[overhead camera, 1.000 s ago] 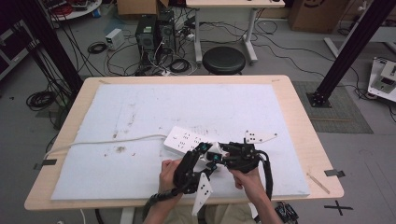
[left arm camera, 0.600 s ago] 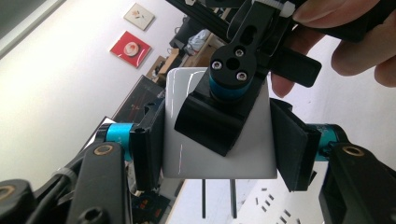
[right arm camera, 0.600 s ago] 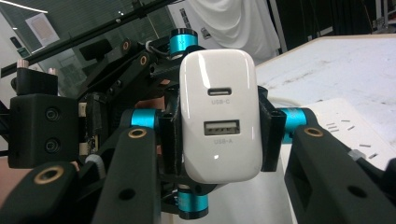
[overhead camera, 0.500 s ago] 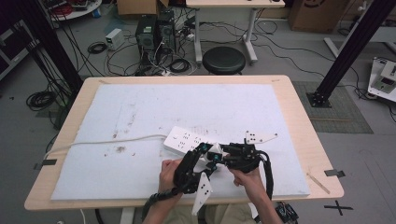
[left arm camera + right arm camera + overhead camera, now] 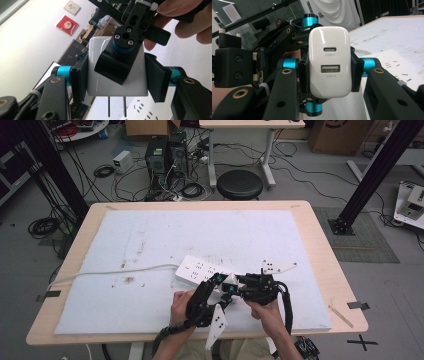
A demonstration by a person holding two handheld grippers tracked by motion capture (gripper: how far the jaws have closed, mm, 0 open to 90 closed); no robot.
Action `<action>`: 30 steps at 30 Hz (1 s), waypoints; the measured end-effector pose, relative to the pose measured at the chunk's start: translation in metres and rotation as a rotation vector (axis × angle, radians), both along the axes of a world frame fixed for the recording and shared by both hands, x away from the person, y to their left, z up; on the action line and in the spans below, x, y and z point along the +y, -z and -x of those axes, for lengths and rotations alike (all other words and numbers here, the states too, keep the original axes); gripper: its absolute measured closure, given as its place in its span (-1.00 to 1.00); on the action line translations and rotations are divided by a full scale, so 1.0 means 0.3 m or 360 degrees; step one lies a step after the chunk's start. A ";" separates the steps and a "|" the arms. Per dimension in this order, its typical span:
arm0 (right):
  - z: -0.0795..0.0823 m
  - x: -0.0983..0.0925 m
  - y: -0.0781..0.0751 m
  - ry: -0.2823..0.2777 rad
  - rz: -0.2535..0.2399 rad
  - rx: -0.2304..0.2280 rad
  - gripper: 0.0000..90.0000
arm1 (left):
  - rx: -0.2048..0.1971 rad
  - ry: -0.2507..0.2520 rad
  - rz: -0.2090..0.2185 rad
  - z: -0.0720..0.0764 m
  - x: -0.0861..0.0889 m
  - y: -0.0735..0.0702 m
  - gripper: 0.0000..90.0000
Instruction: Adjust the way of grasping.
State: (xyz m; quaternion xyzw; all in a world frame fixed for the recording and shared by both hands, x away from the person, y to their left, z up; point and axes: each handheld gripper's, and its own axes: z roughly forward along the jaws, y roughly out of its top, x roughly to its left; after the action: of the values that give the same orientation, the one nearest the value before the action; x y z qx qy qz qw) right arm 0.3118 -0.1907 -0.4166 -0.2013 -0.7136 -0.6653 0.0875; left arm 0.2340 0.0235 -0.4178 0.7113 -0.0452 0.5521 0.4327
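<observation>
Both the left gripper (image 5: 116, 75) and the right gripper (image 5: 329, 72) pinch the white charger (image 5: 329, 62) above the power strip (image 5: 200, 271)

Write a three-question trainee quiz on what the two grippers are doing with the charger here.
1. True or false: the white charger lies flat on the power strip.
2. Which grippers are shut on the charger? A) the left gripper alone B) the right gripper alone C) both
3. Fill in: the charger face in the right gripper view carries a USB-C port above a ____ port.

Key: 1. False: it is held between the two grippers, off the strip, its two prongs free. 2. C: both pairs of pads press its sides. 3. USB-A.
</observation>
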 end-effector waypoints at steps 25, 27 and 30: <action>-0.007 -0.011 -0.002 0.0054 0.0007 0.0007 0.41 | 0.0174 -0.0002 0.0090 -0.022 0.023 -0.011 -0.41; -0.008 -0.014 -0.002 0.0054 0.0005 0.0006 0.41 | 0.0162 -0.0005 0.0078 -0.021 0.026 -0.013 -0.46; -0.007 -0.018 -0.003 0.0068 0.0012 0.0011 0.41 | 0.0199 0.0005 0.0086 -0.022 0.029 -0.016 -0.53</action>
State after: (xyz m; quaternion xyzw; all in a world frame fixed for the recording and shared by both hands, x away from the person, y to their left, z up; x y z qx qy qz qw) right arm 0.3139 -0.1961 -0.4156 -0.2191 -0.7112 -0.6637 0.0751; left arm 0.2407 0.0324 -0.4130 0.7324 -0.0042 0.5071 0.4544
